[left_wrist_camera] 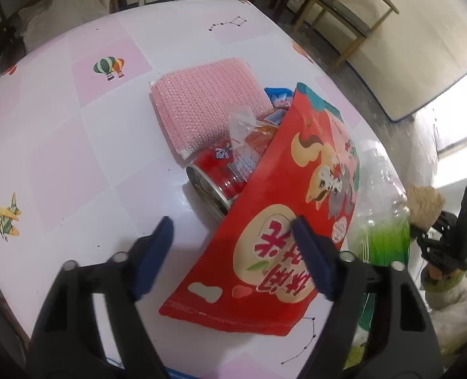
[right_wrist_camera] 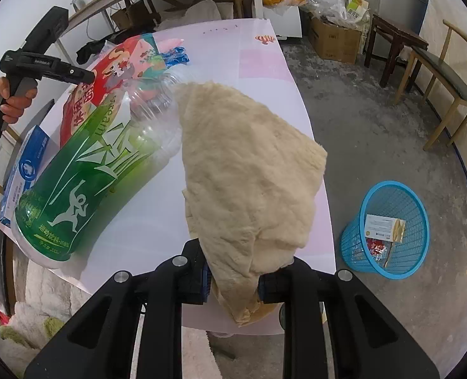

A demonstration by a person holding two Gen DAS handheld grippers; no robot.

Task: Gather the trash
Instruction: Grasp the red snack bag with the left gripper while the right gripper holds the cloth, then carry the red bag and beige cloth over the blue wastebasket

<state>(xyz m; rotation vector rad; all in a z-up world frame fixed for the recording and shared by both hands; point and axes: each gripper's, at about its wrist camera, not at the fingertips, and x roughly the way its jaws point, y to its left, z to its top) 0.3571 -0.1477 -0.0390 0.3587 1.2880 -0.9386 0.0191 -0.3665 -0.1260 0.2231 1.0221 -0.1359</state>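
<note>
1. Hanging from the right gripper [right_wrist_camera: 233, 279], a crumpled beige cloth-like wad [right_wrist_camera: 249, 177] is pinched at its lower end between the two blue-padded fingers, jaws clenched on it; the wad billows up and forward over the table [right_wrist_camera: 157, 221] edge.
2. The left wrist view catches the same wad [left_wrist_camera: 424, 203] as a small tuft at the far right, with the right gripper's black body behind it.
3. Just beside the wad lies an empty plastic bottle [right_wrist_camera: 85, 173] with a green label, on its side, neck end touching or nearly touching the wad.
4. Left gripper [left_wrist_camera: 233, 252] is released: jaws spread wide, poised over a red snack bag [left_wrist_camera: 274, 221]. One blue fingertip lies over the bag's face; the other stands over bare tabletop. Contact with the bag cannot be told.
5. The red bag leans over a red can [left_wrist_camera: 214, 183] lying on its side, open end toward the camera.
6. Behind the can: a pink scouring pad [left_wrist_camera: 201, 104], a clear wrapper [left_wrist_camera: 241, 123] and a blue wrapper [left_wrist_camera: 279, 96], all in one heap near the table's right edge.
7. Tablecloth is white and pink squares with a balloon print [left_wrist_camera: 108, 67] and a plane print [left_wrist_camera: 6, 218].
8. On the concrete floor, off the table's right side, a blue mesh wastebasket [right_wrist_camera: 388, 230] stands tilted, holding a white card and red scraps.
9. Wooden chair [right_wrist_camera: 445, 85] and cardboard box [right_wrist_camera: 334, 38] sit further back.
</note>
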